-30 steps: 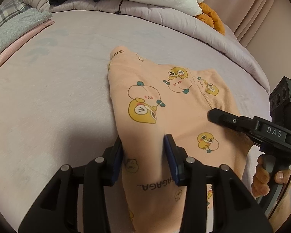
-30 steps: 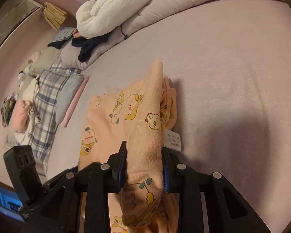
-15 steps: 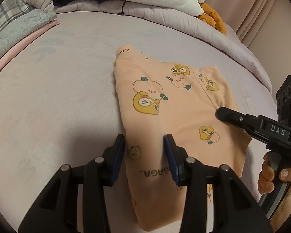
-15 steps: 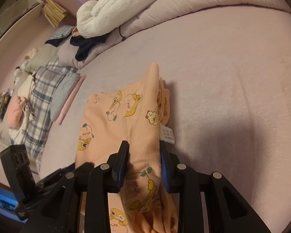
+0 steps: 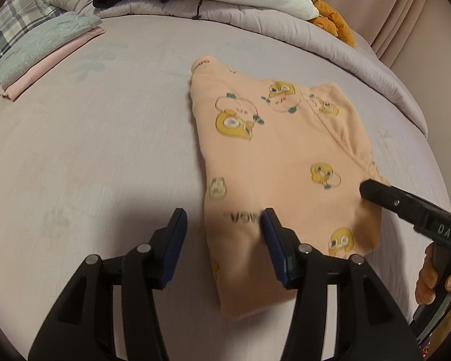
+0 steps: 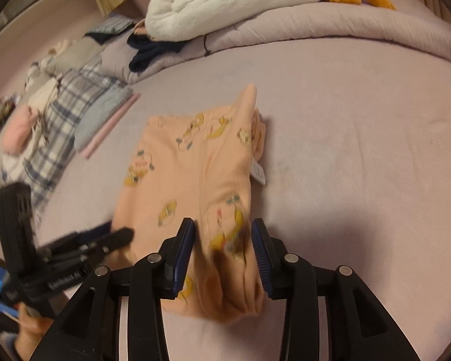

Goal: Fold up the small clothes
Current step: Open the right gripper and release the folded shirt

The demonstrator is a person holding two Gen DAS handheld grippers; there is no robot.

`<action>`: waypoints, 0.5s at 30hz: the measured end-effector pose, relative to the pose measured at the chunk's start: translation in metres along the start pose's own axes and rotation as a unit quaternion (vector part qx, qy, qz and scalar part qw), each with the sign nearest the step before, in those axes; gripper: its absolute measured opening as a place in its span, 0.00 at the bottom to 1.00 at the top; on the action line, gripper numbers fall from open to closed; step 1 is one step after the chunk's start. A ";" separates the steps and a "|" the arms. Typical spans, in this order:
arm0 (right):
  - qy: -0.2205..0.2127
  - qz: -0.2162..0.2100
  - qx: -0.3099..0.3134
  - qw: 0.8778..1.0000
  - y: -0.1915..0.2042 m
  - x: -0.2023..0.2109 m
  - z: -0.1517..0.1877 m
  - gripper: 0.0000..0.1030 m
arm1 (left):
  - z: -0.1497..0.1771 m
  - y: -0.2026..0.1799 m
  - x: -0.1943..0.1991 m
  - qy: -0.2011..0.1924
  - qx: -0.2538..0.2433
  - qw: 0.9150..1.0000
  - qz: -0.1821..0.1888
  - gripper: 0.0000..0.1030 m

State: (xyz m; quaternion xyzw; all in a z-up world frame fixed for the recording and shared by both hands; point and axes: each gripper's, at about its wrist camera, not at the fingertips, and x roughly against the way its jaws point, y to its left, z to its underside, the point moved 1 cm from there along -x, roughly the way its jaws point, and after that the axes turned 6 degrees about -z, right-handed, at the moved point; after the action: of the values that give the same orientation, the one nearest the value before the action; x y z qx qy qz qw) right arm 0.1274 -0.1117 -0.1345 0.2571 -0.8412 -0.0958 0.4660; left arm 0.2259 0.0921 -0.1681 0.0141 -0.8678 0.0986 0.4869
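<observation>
Both the left gripper (image 5: 222, 225) and right gripper (image 6: 222, 237) were opening around the folded peach garment (image 5: 285, 156), pads clear; folded towels (image 5: 42, 51) lay well apart.

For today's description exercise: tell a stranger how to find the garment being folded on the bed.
Start at the lilac bed sheet and look to its middle, in front of the rolled duvet. There lies the peach garment, folded flat. Unlike the plaid, grey and pink stack at the side, it is printed with yellow cartoon ducks.
</observation>
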 end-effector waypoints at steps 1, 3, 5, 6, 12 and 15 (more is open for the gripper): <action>0.004 0.012 0.009 1.000 0.001 0.000 0.003 0.39 | 0.003 -0.001 0.001 0.002 -0.002 1.000 -0.003 0.51; 0.014 0.042 0.029 0.999 0.005 -0.002 0.010 0.39 | 0.009 -0.002 0.002 0.004 -0.007 1.000 -0.008 0.51; 0.024 0.073 0.052 0.996 0.009 -0.004 0.018 0.39 | 0.016 -0.002 0.004 0.007 -0.011 1.000 -0.012 0.51; 0.027 0.083 0.060 0.994 0.010 -0.005 0.021 0.39 | 0.018 -0.002 0.005 0.007 -0.013 1.000 -0.014 0.51; 0.033 0.108 0.095 0.989 0.018 0.004 0.035 0.39 | 0.033 -0.001 0.014 0.011 -0.022 0.999 -0.025 0.51; 0.034 0.113 0.110 0.987 0.020 0.014 0.044 0.39 | 0.037 0.000 0.023 0.007 -0.023 0.999 -0.024 0.49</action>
State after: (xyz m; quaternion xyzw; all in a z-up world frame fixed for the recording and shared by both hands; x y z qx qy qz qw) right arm 0.0780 -0.1056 -0.1396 0.2129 -0.8539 0.0595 0.4711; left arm 0.1820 0.0871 -0.1673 0.0229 -0.8657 0.0676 0.4955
